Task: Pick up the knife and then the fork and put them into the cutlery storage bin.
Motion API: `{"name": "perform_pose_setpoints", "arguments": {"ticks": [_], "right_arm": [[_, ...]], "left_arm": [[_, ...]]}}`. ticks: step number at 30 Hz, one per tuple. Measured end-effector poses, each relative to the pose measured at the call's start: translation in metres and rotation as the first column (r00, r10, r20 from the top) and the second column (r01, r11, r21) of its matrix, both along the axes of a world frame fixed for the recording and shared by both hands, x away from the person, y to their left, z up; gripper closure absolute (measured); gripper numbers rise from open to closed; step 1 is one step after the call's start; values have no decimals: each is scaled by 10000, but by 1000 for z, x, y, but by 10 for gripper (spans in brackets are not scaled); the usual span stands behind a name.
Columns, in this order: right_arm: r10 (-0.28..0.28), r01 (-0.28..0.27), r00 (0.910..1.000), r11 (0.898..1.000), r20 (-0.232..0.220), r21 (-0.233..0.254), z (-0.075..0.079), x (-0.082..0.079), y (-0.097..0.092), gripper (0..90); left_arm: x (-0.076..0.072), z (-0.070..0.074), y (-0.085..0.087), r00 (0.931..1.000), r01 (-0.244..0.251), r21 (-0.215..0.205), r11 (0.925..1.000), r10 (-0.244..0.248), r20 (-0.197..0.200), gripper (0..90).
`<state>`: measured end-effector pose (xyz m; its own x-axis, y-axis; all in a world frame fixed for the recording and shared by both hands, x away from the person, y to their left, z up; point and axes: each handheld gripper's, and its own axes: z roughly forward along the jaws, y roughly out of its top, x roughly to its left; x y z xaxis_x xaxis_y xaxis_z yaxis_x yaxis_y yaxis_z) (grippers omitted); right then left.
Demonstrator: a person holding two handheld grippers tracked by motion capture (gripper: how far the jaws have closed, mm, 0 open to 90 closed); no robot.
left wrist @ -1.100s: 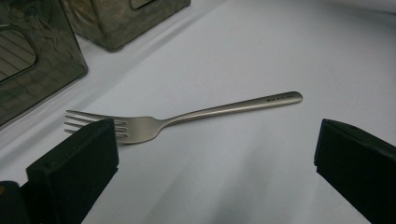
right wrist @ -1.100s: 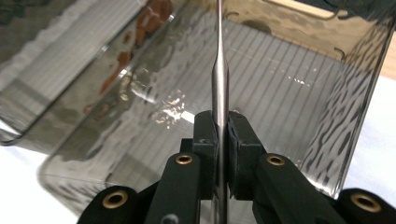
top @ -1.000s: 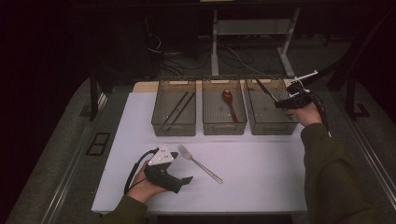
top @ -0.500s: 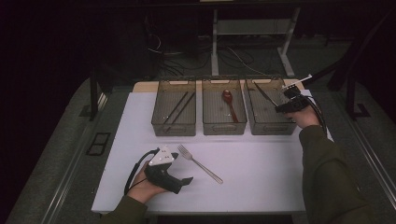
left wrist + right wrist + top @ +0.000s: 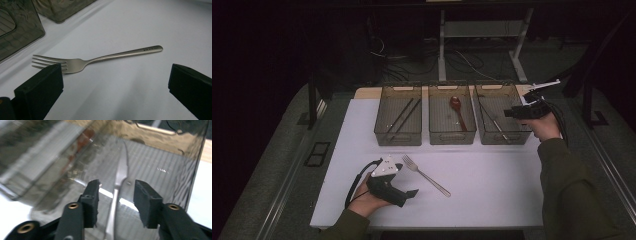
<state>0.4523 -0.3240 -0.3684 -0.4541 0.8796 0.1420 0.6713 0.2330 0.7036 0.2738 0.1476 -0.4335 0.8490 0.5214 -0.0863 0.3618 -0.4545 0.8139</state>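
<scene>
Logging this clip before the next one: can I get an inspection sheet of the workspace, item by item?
Surface: white table, dim light.
Job's things: fork lying flat on the table; knife lying in the right bin; red spoon in the middle bin; dark chopsticks in the left bin.
Clutter: nothing seen.
Grippers: left gripper open, resting near the fork, not touching it; right gripper at the right bin, jaws just opened, apart from the knife.
Cables: black cable looping from the left gripper; cords on the floor behind.
Surroundings: dark floor, pale metal stand behind.
</scene>
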Motion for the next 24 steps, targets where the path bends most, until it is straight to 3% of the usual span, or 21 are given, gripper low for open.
{"name": "perform_pose_setpoints", "arguments": {"ticks": [7,14,18,24], "right_arm": [[661,-694,9965,9955,513,652,10,-30,0,433],[1561,-1630,9842,9831,836,839,4,-67,10,372],[1984,-2053,9765,9751,845,833,-2,-85,16,358],[2408,-2512,9657,9611,970,1147,-14,-109,23,342]], "left_arm": [[2,1,1,10000,15,115,9999,-15,11,11],[8,7,3,9996,-280,212,9994,279,73,155],[13,11,3,9994,-330,305,9990,326,129,305],[30,16,4,9995,-312,308,9990,312,9,647]]}}
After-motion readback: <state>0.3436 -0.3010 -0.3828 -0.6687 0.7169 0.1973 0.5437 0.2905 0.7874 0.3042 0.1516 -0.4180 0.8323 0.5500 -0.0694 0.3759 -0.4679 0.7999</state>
